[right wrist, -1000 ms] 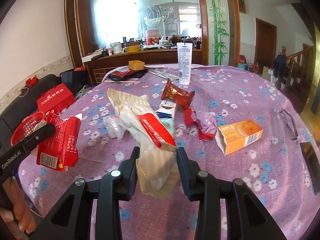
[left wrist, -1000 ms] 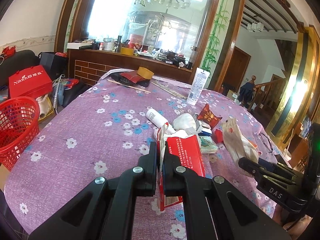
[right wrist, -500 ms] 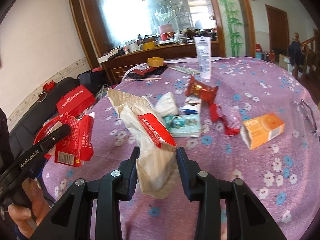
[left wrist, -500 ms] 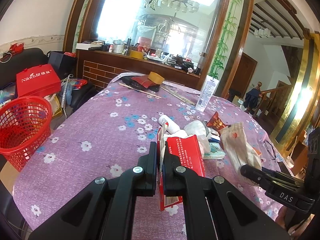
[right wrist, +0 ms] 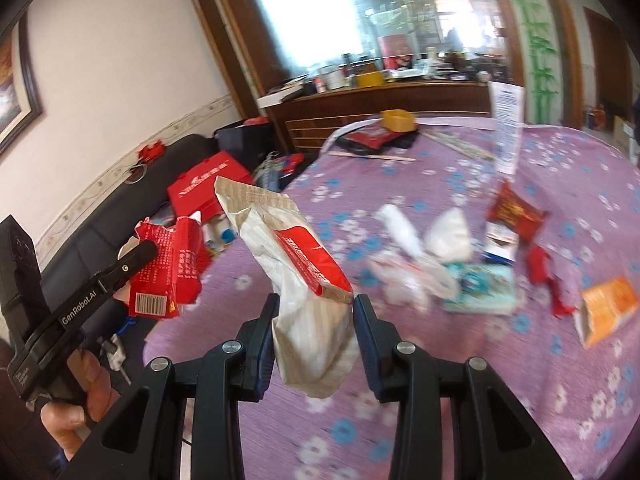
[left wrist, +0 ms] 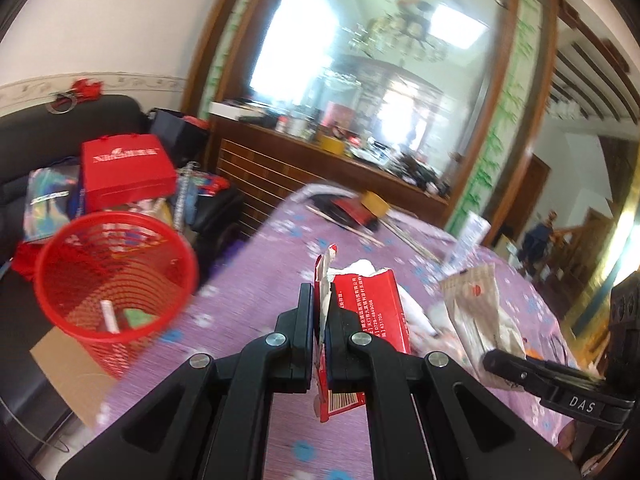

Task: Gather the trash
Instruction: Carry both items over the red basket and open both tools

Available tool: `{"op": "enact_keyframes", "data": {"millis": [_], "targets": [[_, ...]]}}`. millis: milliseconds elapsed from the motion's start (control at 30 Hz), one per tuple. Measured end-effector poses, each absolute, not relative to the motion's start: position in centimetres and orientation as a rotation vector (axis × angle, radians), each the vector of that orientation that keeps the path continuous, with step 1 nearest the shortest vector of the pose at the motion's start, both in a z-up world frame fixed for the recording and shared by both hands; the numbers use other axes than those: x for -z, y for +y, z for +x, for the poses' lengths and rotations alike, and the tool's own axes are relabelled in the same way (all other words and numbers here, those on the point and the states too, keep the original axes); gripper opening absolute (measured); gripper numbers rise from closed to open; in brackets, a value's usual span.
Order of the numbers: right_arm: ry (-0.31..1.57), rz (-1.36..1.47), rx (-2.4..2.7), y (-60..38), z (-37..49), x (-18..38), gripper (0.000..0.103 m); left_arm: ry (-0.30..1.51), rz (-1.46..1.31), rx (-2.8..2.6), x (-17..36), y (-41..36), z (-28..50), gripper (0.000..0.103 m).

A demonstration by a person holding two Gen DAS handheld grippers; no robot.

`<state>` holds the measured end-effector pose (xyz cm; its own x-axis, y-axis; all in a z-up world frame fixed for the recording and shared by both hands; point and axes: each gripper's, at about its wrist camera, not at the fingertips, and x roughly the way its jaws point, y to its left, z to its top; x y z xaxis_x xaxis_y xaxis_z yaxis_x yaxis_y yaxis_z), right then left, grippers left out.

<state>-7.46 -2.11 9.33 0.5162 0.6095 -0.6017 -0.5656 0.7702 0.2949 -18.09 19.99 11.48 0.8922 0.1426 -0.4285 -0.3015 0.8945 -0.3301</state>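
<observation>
2 light, crushable bits: left gripper [left wrist: 319,334] pinches the flattened red carton [left wrist: 360,320], right gripper [right wrist: 314,316] squeezes the soft striped bag [right wrist: 304,276] midway.

— What can't be made out here?
— The litter on the tabletop [right wrist: 540,168] is smeared by motion; the print on the white tube [right wrist: 507,128] is unreadable.
— And the red carton [left wrist: 370,312]?
— Its lower part sits hidden behind the left gripper [left wrist: 319,320]. The red basket [left wrist: 116,280] holds two small scraps, too blurred to name.
</observation>
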Motion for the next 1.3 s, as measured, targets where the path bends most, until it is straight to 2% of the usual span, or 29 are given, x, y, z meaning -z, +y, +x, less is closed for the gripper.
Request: {"op": "enact_keyframes", "data": {"millis": [433, 767, 800, 833, 867, 900, 933, 1133, 1300], "targets": [[0.847, 0.024, -0.952, 12.3, -5.5, -10.5, 0.040, 0.385, -0.594, -0.532, -9.5, 33.2, -22.0, 0.004], [0.962, 0.052, -1.065, 24.6, -2.9, -8.4, 0.041, 0.421, -0.622, -0.608, -7.5, 38.6, -21.5, 0.004], [0.966, 0.054, -1.077, 25.6, -2.7, -8.1, 0.044, 0.435, -0.614, -0.614, -7.3, 39.0, -21.2, 0.007], [0.969, 0.052, -1.080, 26.4, -2.5, -7.9, 0.044, 0.443, -0.615, -0.616, -7.2, 39.2, -21.1, 0.022], [0.980, 0.048, -1.078, 27.3, -2.1, -7.5, 0.051, 0.447, -0.628, -0.624, -7.1, 39.4, -21.3, 0.037], [0.986, 0.057, -1.075, 27.3, -1.9, -7.2, 0.052, 0.435, -0.652, -0.640, -6.8, 39.6, -21.7, 0.068], [0.990, 0.075, -1.075, 27.1, -1.8, -7.1, 0.052, 0.409, -0.658, -0.651, -6.8, 39.5, -22.1, 0.071], [0.913, 0.080, -1.034, 21.0, -2.6, -8.3, 0.052, 0.390, -0.653, -0.583, -6.9, 36.5, -23.2, 0.071], [0.847, 0.047, -0.924, 12.5, -4.7, -8.1, 0.053, 0.444, -0.595, -0.458, -6.8, 31.5, -21.0, 0.071]]}}
